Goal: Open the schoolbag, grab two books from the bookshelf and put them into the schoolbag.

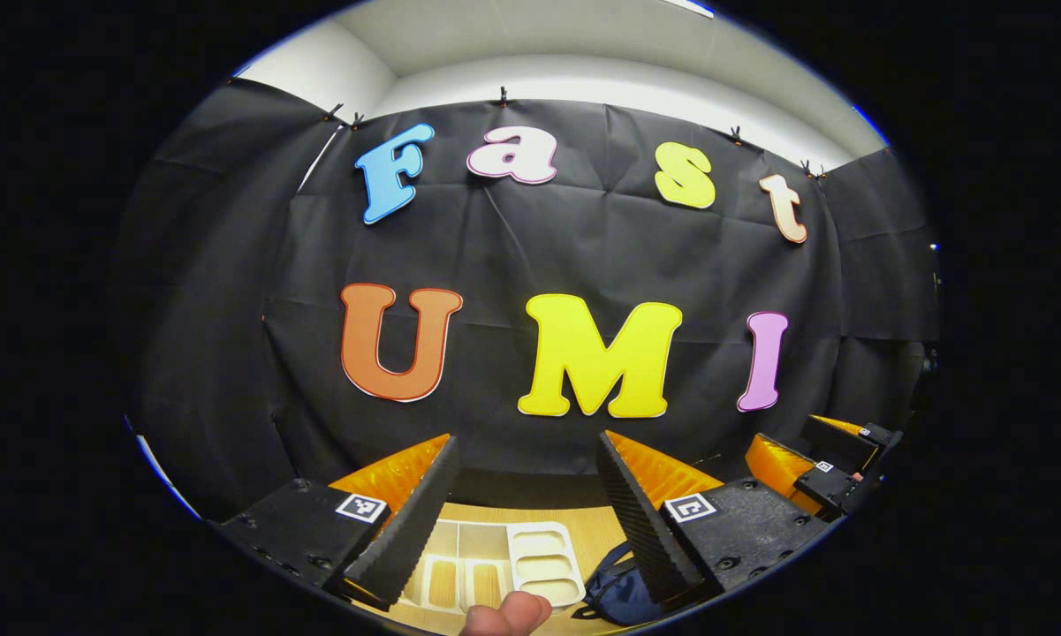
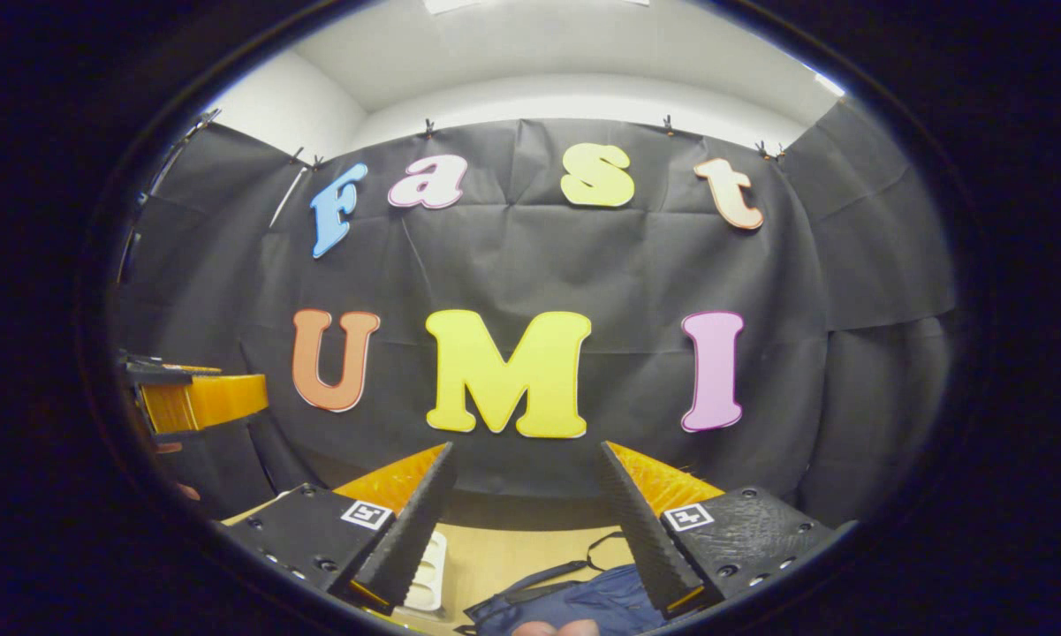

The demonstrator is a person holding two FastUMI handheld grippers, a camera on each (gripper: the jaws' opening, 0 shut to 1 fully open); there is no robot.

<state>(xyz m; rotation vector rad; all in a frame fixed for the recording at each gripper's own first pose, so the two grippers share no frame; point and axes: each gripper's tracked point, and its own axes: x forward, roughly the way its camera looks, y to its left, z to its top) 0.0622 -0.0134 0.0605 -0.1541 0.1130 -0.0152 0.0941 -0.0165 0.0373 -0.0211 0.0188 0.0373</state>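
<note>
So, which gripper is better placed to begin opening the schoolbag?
Probably right: the schoolbag lies just below the open right gripper; from the open left gripper it sits off to the side.

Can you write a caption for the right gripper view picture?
Open right gripper held above the wooden table, with the dark blue schoolbag lying just below it.

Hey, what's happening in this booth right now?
A person is holding a hand-held gripper in each hand, both raised above a wooden table and facing the black cloth wall. The left hand-held gripper and the right hand-held gripper are both open and hold nothing. Below them lie a dark blue schoolbag and a white compartment tray. The bag hasn't been touched yet, so the job looks to be at its start.
</note>
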